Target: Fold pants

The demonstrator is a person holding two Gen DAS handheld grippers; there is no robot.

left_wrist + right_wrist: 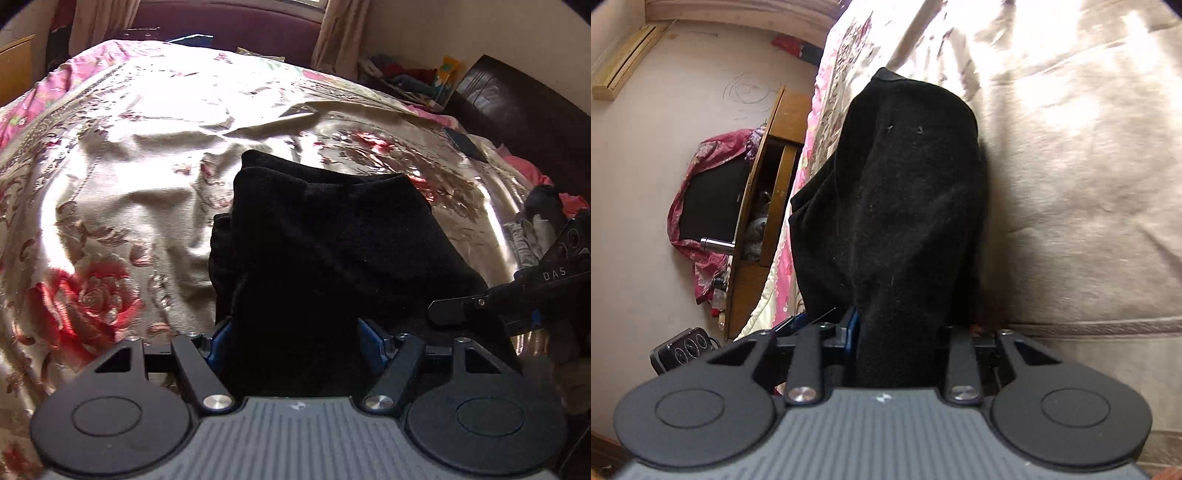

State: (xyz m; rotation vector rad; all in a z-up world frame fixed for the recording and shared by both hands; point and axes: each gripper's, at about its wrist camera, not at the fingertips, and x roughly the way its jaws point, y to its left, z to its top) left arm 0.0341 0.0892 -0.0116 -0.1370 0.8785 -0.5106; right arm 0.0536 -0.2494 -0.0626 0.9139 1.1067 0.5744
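Black pants (897, 206) bunched between right hand-held gripper (897, 332) fingers, against cream bedspread (1071, 184).

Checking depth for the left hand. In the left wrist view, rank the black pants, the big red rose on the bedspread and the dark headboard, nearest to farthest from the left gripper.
1. black pants, between the left gripper fingers.
2. red rose, lower left on the bedspread.
3. dark headboard, upper right, beyond the bed.
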